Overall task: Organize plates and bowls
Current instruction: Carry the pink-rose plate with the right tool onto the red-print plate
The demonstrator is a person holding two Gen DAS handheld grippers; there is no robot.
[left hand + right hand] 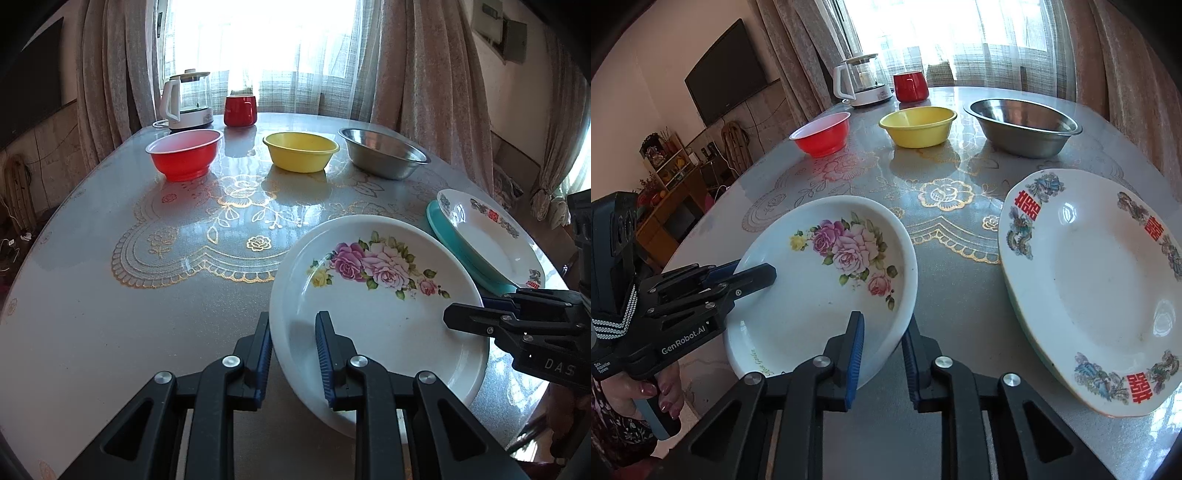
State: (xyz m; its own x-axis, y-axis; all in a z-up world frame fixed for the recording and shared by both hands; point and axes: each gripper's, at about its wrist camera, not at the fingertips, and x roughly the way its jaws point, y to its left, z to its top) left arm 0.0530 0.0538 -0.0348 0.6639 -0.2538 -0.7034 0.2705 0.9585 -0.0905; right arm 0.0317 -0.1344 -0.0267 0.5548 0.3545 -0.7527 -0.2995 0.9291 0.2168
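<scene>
Both tongs, left [291,332] and right [882,334], are clamped on opposite rims of the rose plate [373,295], tilted off the bench [129,295], plate stack [480,236] at two o'clock.

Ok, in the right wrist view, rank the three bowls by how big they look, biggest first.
1. Steel bowl, clearly the widest.
2. Yellow bowl.
3. Red bowl, only slightly smaller than the yellow, so that gap is unsure.
All three stand in one row across the table, about equally far from the camera.
</scene>
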